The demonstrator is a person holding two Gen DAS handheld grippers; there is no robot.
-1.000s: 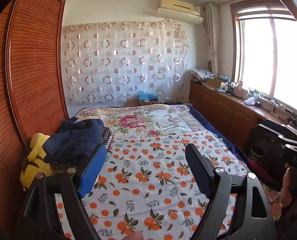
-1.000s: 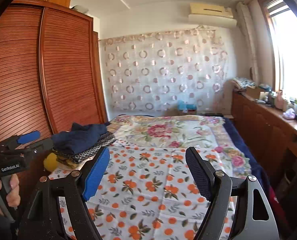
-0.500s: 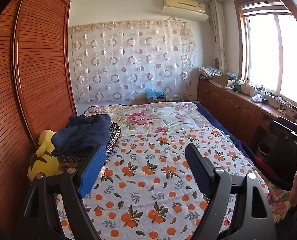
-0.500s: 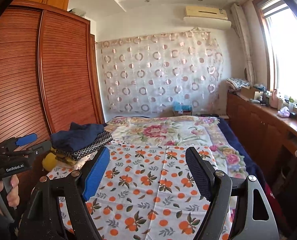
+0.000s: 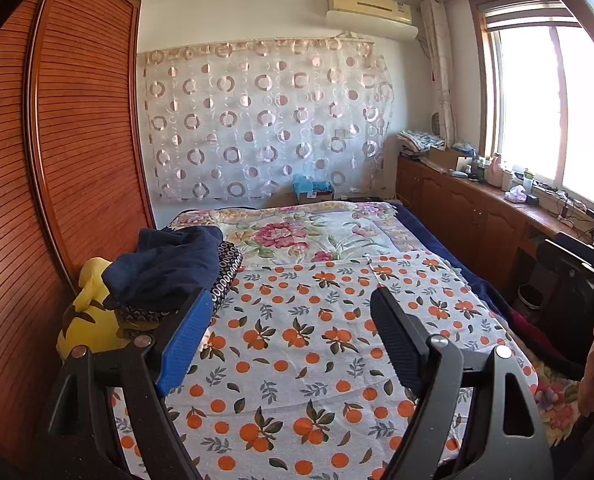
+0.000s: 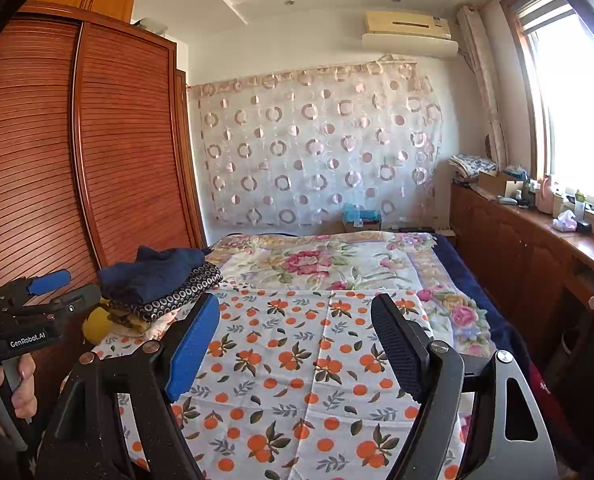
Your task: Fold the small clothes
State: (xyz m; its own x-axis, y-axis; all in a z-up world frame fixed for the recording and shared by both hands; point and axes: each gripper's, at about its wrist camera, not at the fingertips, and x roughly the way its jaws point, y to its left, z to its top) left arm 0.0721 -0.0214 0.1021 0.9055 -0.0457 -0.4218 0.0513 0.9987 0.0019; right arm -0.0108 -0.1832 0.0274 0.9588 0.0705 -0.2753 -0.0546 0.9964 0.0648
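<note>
A pile of clothes lies at the bed's left edge: a crumpled navy garment (image 5: 165, 264) on top of a dark ring-patterned one (image 5: 227, 270), with a yellow item (image 5: 85, 324) beneath. The pile also shows in the right wrist view (image 6: 157, 276). My left gripper (image 5: 289, 320) is open and empty, held above the orange-print sheet (image 5: 309, 344), with the pile just beyond its left finger. My right gripper (image 6: 295, 324) is open and empty above the same sheet (image 6: 297, 360). The left gripper also shows at the left edge of the right wrist view (image 6: 41, 300).
A wooden slatted wardrobe (image 5: 57, 160) runs along the bed's left side. A floral quilt (image 5: 309, 236) covers the far half of the bed. Low wooden cabinets (image 6: 517, 264) with clutter stand under the window on the right. A circle-patterned curtain (image 5: 265, 120) hangs at the back.
Both grippers have risen and pulled back a little, so the bed and pile sit lower and farther in view. Both stay open and empty.
</note>
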